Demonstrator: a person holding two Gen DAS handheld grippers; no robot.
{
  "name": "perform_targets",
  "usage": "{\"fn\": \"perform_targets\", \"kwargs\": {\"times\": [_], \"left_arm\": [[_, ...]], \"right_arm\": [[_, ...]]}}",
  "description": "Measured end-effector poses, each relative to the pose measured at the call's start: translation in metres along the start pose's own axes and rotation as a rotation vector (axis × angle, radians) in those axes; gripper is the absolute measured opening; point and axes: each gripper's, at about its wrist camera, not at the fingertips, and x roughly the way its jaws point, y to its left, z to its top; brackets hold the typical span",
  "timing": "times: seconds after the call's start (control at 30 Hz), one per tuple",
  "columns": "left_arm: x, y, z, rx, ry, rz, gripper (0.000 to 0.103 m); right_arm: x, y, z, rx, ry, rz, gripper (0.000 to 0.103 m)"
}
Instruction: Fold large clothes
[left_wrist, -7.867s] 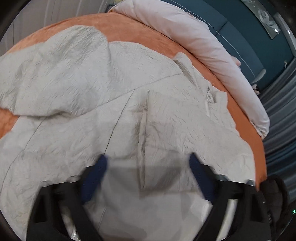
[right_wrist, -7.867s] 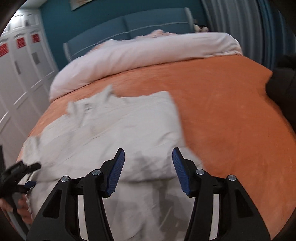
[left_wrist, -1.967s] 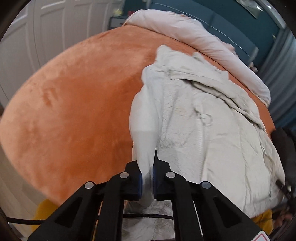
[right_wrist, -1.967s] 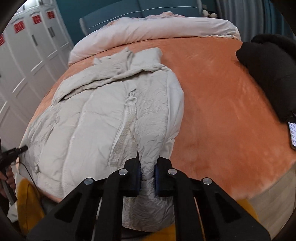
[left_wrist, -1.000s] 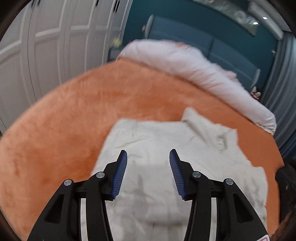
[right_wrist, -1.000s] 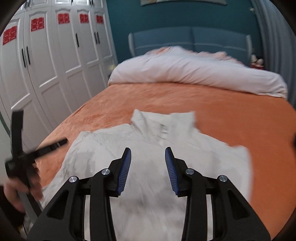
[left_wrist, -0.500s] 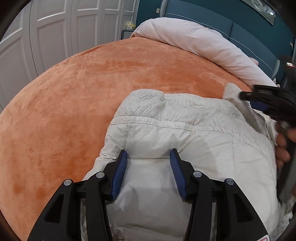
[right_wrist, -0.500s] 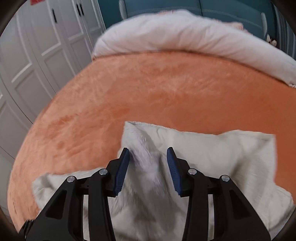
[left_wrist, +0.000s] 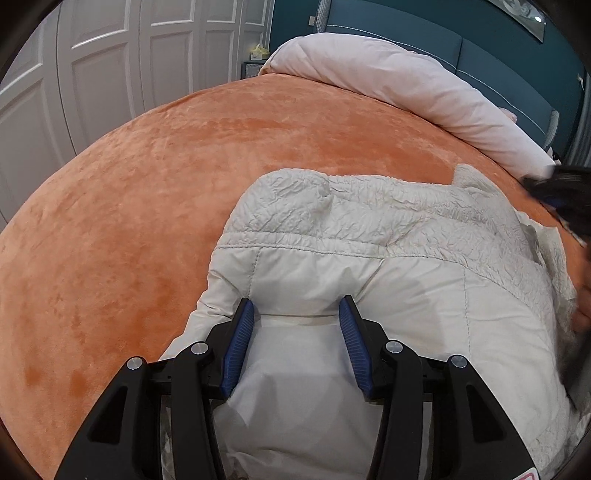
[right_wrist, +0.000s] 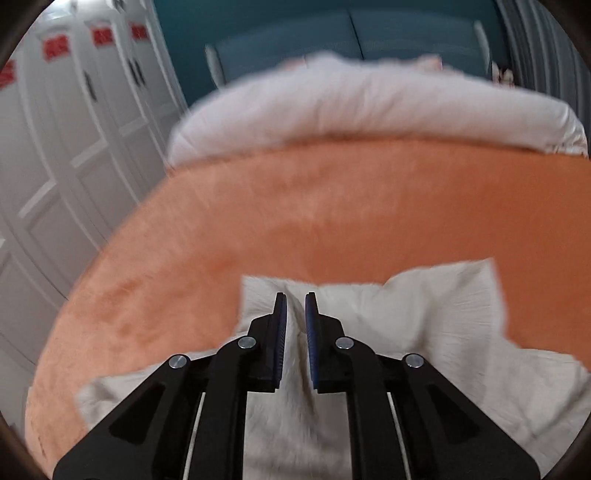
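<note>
A cream quilted jacket (left_wrist: 369, 258) lies folded on the orange bed cover (left_wrist: 129, 221). My left gripper (left_wrist: 297, 306) is open, its blue pads (left_wrist: 240, 332) low over the smooth near panel of the jacket without pinching it. My right gripper (right_wrist: 295, 297) is at the jacket's far edge (right_wrist: 424, 314). Its jaws are closing to a narrow gap, and a ridge of the cream fabric stands between the pads. In the left wrist view the right gripper (left_wrist: 554, 195) shows as a dark blur at the right edge, with a hand (left_wrist: 583, 314) below it.
A rolled pale pink duvet (left_wrist: 406, 85) lies along the head of the bed, before a teal headboard (right_wrist: 351, 37). White wardrobe doors (left_wrist: 92, 74) stand to the left. Bare orange cover spreads left of and beyond the jacket.
The right gripper's jaws narrowed onto the fabric ridge at the jacket's far edge. The left gripper came down onto the jacket a second ago and has held still since.
</note>
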Motion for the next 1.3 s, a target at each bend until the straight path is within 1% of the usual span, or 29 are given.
{"fn": "perform_targets", "kwargs": {"times": [0.07,0.1,0.17,0.23,0.27,0.3,0.4,0.47,0.5,0.53,0.57,0.63,0.7,0.83,0.9,1.0,1.03,1.1,1.13,1.23,1.3], "left_arm": [[0.000,-0.001,0.000,0.004,-0.001,0.004,0.047],[0.000,-0.001,0.000,0.005,-0.001,0.006,0.047],[0.000,-0.001,0.000,0.007,-0.001,0.009,0.047],[0.001,-0.002,0.000,0.009,-0.002,0.012,0.047],[0.001,-0.002,0.000,0.011,-0.002,0.015,0.047],[0.001,-0.003,0.000,0.015,-0.002,0.019,0.047],[0.001,-0.005,0.000,0.026,-0.004,0.031,0.047],[0.001,-0.006,0.000,0.033,-0.003,0.039,0.047],[0.002,-0.007,0.000,0.037,-0.002,0.044,0.047],[0.002,-0.008,0.000,0.040,-0.002,0.048,0.047],[0.002,-0.008,-0.001,0.043,-0.002,0.051,0.047],[0.002,-0.009,-0.001,0.047,-0.003,0.057,0.048],[0.002,-0.010,-0.001,0.053,-0.004,0.063,0.048],[0.002,-0.011,-0.001,0.061,-0.005,0.073,0.048],[0.002,-0.012,-0.001,0.062,-0.005,0.074,0.048],[0.002,-0.013,-0.001,0.069,-0.005,0.082,0.048],[0.002,-0.013,-0.001,0.070,-0.005,0.083,0.048],[0.003,-0.013,-0.001,0.072,-0.005,0.085,0.048],[0.003,-0.013,-0.001,0.072,-0.005,0.085,0.048],[0.003,-0.013,-0.001,0.074,-0.006,0.087,0.048],[0.003,-0.014,-0.002,0.079,-0.007,0.093,0.048]], "right_arm": [[-0.028,-0.006,-0.009,-0.025,-0.016,-0.017,0.010],[-0.043,-0.013,-0.019,-0.035,-0.015,-0.018,0.010],[-0.065,-0.026,-0.039,-0.046,0.003,-0.052,0.010],[-0.087,-0.048,-0.065,-0.038,0.016,-0.101,0.010],[-0.093,-0.058,-0.077,-0.019,0.030,-0.120,0.010],[-0.101,-0.074,-0.089,0.022,0.042,-0.137,0.005],[-0.119,-0.109,-0.109,0.112,0.044,-0.156,0.005],[-0.126,-0.120,-0.112,0.160,0.041,-0.166,0.005],[-0.131,-0.122,-0.112,0.174,0.026,-0.168,0.005],[-0.139,-0.121,-0.113,0.169,0.009,-0.185,0.010],[-0.141,-0.120,-0.113,0.162,0.009,-0.195,0.010],[-0.137,-0.123,-0.119,0.159,0.053,-0.212,0.011],[-0.120,-0.131,-0.131,0.181,0.132,-0.198,0.011],[-0.119,-0.128,-0.131,0.169,0.138,-0.206,0.012],[-0.130,-0.127,-0.132,0.181,0.111,-0.193,0.014],[-0.144,-0.131,-0.138,0.219,0.079,-0.172,0.014],[-0.150,-0.131,-0.140,0.229,0.054,-0.161,0.014],[-0.160,-0.130,-0.140,0.218,0.022,-0.163,0.014],[-0.156,-0.127,-0.138,0.204,0.034,-0.170,0.014],[-0.135,-0.122,-0.143,0.160,0.125,-0.223,0.013],[-0.127,-0.120,-0.144,0.140,0.145,-0.235,0.013]]}}
